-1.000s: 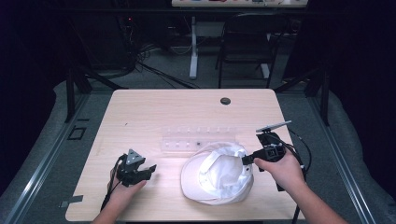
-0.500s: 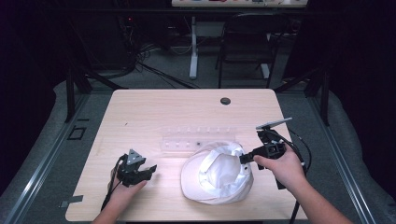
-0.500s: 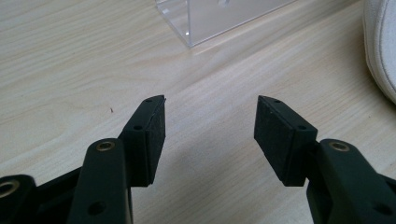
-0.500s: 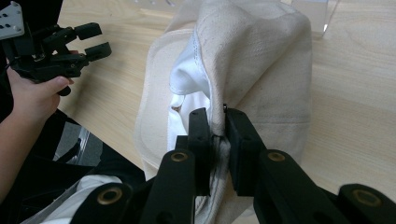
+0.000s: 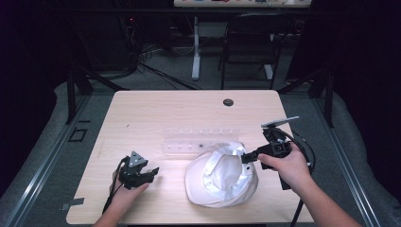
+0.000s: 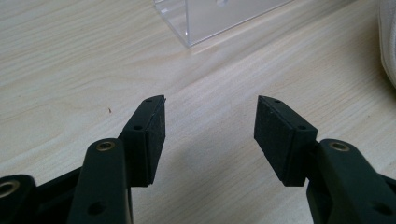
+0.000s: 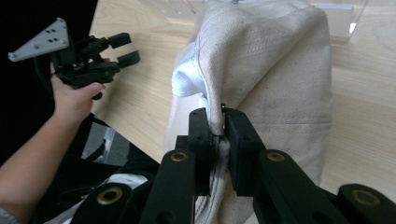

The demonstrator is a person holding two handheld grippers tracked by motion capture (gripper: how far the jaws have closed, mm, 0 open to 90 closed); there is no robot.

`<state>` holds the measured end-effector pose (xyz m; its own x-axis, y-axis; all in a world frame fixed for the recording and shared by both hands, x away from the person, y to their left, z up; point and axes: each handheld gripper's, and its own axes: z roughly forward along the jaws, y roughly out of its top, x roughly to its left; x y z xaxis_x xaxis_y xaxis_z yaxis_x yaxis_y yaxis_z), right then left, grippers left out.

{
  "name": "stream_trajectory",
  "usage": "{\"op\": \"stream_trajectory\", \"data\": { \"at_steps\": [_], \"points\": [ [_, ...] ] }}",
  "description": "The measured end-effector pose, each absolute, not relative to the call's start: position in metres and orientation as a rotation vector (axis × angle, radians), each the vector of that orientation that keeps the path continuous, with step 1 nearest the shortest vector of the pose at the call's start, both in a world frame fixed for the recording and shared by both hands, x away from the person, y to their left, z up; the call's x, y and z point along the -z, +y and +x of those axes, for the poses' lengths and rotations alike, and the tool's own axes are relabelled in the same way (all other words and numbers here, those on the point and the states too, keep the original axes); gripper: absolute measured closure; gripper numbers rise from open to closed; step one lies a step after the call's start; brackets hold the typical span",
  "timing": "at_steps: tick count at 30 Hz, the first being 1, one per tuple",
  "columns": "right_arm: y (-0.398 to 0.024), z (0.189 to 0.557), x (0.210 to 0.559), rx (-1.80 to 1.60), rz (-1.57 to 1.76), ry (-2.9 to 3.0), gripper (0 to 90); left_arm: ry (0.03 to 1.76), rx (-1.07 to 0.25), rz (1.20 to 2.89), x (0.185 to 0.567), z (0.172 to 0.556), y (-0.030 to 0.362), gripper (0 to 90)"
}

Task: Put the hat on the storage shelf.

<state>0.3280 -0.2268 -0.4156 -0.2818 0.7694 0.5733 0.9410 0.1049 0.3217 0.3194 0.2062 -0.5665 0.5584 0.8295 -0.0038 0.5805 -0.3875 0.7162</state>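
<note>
Right gripper (image 7: pixel 218 140) is clamped on a fold of the white cloth hat (image 5: pixel 222 175), edge pinched between both jaws, fabric bunched up just ahead of them; rest of the hat lies on the wooden table (image 5: pixel 156 113) to the inside of that gripper. Left gripper (image 6: pixel 210 135) has jaws spread, nothing between them, bare table under the gap. Clear plastic box (image 6: pixel 210 18) sits ahead of its fingertips, hat edge off to their right.
</note>
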Motion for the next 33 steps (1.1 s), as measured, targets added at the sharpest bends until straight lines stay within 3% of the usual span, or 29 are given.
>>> {"op": "stream_trajectory", "data": {
  "at_steps": [33],
  "points": [
    [-0.227,0.333,0.386,1.117,-1.578,-1.962,81.6,1.113,-0.469,2.123,0.568,0.32,0.203,44.0]
  ]
}}
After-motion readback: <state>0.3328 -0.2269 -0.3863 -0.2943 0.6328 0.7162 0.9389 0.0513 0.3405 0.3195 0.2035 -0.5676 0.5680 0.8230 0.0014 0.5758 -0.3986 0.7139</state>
